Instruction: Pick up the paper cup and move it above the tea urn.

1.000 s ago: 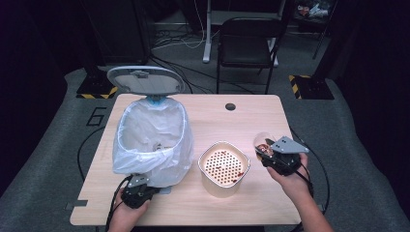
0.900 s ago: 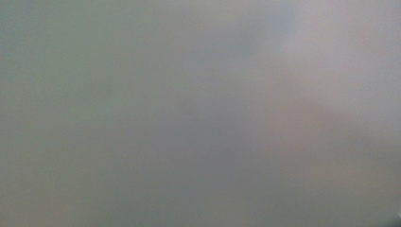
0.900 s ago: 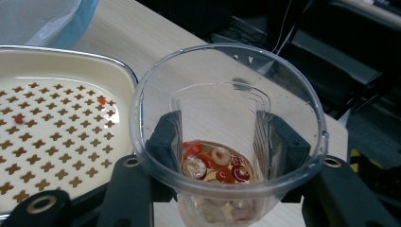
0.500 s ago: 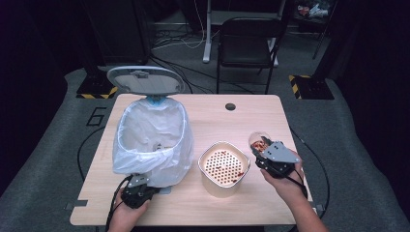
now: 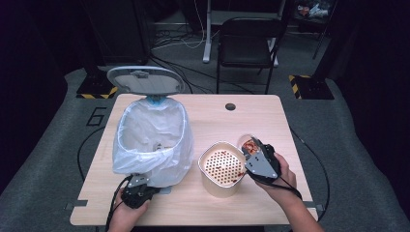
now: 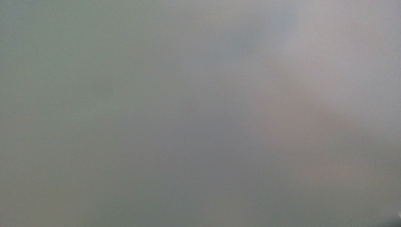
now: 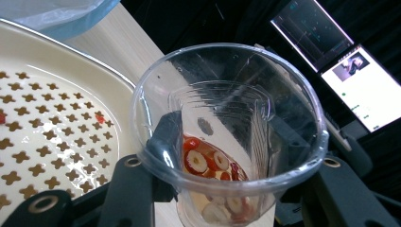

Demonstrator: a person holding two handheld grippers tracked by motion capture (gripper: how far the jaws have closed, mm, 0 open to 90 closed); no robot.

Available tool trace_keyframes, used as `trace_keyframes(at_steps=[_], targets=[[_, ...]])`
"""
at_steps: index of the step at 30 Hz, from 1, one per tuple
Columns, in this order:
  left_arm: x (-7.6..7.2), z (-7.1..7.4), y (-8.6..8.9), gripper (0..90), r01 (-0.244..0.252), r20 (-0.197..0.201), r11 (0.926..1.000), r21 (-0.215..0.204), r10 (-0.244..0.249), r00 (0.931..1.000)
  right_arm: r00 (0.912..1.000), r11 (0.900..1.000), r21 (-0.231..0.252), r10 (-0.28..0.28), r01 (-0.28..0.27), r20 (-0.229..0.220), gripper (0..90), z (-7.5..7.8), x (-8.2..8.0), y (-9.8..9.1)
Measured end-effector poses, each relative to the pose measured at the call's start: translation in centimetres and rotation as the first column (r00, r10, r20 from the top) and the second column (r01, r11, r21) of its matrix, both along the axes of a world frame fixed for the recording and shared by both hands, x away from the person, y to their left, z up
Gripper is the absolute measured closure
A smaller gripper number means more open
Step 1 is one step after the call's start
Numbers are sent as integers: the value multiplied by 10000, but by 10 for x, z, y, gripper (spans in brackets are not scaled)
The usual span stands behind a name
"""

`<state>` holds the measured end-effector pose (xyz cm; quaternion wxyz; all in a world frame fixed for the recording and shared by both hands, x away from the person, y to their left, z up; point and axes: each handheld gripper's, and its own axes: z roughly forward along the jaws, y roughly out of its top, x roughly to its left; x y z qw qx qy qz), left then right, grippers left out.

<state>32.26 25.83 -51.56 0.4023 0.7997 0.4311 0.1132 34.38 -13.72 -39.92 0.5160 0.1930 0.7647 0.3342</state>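
Digit 6 (image 5: 97,117) marks the floor; clear cup (image 7: 227,127) and strainer (image 5: 221,166) unlabelled.

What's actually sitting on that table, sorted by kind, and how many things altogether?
Bins lined with a plastic bag: 1
Cream containers with a perforated strainer top: 1
Clear plastic cups holding red and white slices: 1
Handheld grippers: 2, left gripper and right gripper
Total: 5

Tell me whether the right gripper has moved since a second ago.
Yes. The right gripper, holding the clear cup, has shifted left toward the strainer bowl.
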Motion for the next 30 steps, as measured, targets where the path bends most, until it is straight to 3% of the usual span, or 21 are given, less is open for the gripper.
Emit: trace_keyframes(at_steps=[9, 15, 24, 28, 30], targets=[[0, 0, 0, 900, 4, 3, 10000, 2, -4, 10000, 9970, 9981, -610, 63, -15, 778, 530, -6, -3, 12], [0, 0, 0, 900, 0, 3, 10000, 1, 0, 10000, 9969, 9959, -904, 121, -50, 781, 530, -7, -3, 15], [0, 0, 0, 900, 9, 2, 10000, 3, -9, 10000, 9912, 9786, -2052, 441, -178, 1246, 530, -12, -4, 26], [0, 0, 0, 900, 2, 5, 10000, -1, -2, 10000, 9894, 9724, -2325, 535, -208, 1351, 531, -13, -5, 29], [0, 0, 0, 900, 5, 4, 10000, 1, -5, 10000, 9869, 9652, -2608, 585, -175, 1503, 531, -13, -6, 29]])
